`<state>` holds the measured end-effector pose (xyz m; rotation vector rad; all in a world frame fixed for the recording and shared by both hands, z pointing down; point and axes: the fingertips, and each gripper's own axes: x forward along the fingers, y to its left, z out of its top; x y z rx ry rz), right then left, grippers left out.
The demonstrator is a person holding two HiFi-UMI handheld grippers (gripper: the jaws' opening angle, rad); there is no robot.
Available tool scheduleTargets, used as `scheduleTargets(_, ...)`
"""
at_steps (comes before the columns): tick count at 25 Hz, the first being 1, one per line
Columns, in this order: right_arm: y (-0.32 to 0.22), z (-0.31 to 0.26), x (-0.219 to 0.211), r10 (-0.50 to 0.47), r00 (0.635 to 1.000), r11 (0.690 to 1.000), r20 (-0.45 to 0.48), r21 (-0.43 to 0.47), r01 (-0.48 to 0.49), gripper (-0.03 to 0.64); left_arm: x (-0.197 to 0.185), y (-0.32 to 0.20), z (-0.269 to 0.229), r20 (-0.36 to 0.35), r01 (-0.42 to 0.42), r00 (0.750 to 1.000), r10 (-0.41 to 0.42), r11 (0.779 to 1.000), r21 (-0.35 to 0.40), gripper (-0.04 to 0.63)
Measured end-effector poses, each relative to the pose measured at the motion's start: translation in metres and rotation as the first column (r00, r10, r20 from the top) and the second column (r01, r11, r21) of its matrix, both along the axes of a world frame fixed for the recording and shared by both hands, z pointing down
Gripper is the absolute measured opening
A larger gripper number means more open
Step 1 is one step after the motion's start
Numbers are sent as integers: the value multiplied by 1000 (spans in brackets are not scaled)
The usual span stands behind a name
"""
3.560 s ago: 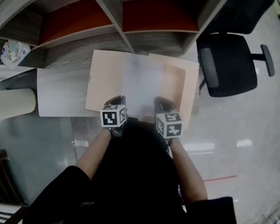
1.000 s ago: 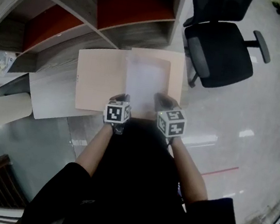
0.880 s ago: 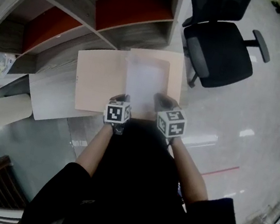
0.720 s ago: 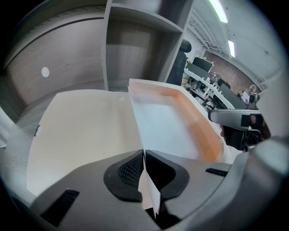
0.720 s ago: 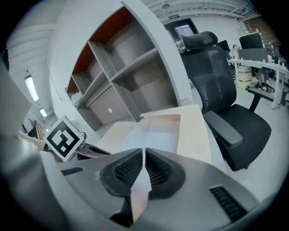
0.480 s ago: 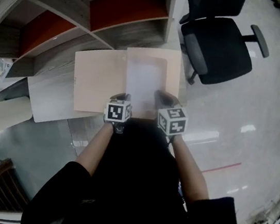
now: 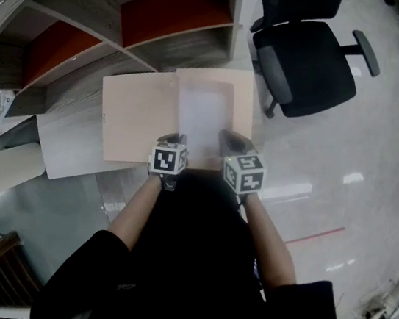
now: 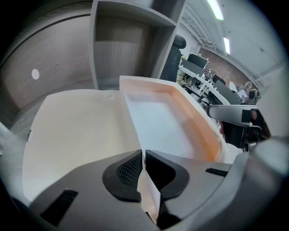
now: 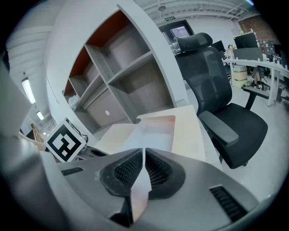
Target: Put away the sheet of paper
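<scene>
Left gripper [image 8: 142, 157] and right gripper [image 9: 143, 155] are both staying clamped on the near edge of the sheet of paper [image 7: 205, 110].
That sheet is lying in the right half of the open folder [image 7: 136, 112]. Over the last few seconds both have been drifting along the counter [image 7: 70, 102] toward the right end of the shelf [image 7: 172, 17] and the office chair [image 7: 315, 57]. With the sheet seemingly seated, letting go and shutting the cover is probably what remains.
</scene>
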<state>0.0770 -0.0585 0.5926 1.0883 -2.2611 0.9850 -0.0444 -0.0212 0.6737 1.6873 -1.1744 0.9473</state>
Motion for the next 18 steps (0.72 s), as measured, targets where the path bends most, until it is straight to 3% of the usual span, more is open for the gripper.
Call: scheduleTargets(18, 1, -1, 0, 14, 1000, 1000, -11, -4, -14, 32, 16, -6, -1, -29, -81, 996, 81, 997, 15, 49)
